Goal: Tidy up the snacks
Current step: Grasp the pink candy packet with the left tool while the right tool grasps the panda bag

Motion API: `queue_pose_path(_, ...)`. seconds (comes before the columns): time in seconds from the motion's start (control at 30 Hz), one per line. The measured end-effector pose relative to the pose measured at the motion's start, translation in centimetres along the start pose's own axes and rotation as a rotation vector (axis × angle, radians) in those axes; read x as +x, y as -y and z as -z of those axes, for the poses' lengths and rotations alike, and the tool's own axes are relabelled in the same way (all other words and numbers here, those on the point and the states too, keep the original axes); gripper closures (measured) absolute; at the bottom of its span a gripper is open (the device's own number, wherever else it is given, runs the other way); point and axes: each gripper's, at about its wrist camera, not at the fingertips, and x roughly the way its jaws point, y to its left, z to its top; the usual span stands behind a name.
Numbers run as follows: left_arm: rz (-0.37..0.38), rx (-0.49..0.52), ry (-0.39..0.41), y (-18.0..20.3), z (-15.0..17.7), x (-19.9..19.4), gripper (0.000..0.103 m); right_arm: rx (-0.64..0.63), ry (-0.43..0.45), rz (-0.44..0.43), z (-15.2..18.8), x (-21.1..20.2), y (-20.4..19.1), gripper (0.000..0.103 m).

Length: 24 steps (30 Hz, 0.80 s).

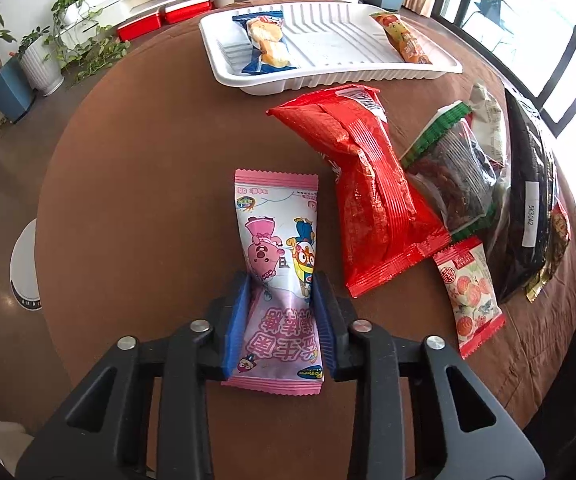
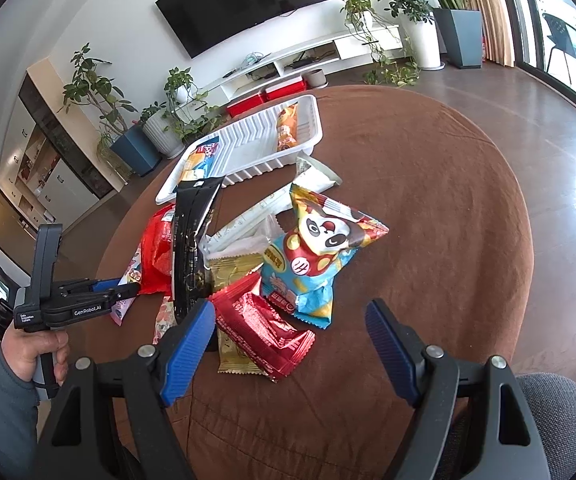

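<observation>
On the brown tabletop (image 1: pixel 136 184), the left gripper (image 1: pixel 282 300) is clamped on a pink snack packet (image 1: pixel 276 240), apparently pinching its middle; the right gripper (image 2: pixel 289 344) stands apart over the pile.

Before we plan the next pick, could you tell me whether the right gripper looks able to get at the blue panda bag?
Probably yes: the right gripper is open, and the blue panda bag lies just beyond it, uncovered on that side.

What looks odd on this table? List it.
The pink cartoon packet is pinched into a waist by the left gripper. The other loose snacks lie in an overlapping heap, the black bag propped on edge. The white tray holds just two packets.
</observation>
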Motion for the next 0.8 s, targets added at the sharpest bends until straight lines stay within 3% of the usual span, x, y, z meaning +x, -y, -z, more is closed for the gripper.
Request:
queue_pose_path(0.13, 0.013, -0.006, 0.016, -0.3, 0.4, -0.4, 0.082, 0.008, -0.005, 0.009, -0.1, 0.1, 0.1, 0.022)
queue_pose_path(0.53, 0.087, -0.095, 0.064, -1.4, 2.6, -1.4, 0.083, 0.026, -0.047, 0.082, -1.7, 2.0, 0.9, 0.022)
queue_pose_path(0.8, 0.148, -0.138, 0.092, -0.9, 4.5, -2.5, 0.084, 0.064, -0.122, 0.05, -2.9, 5.1, 0.5, 0.023)
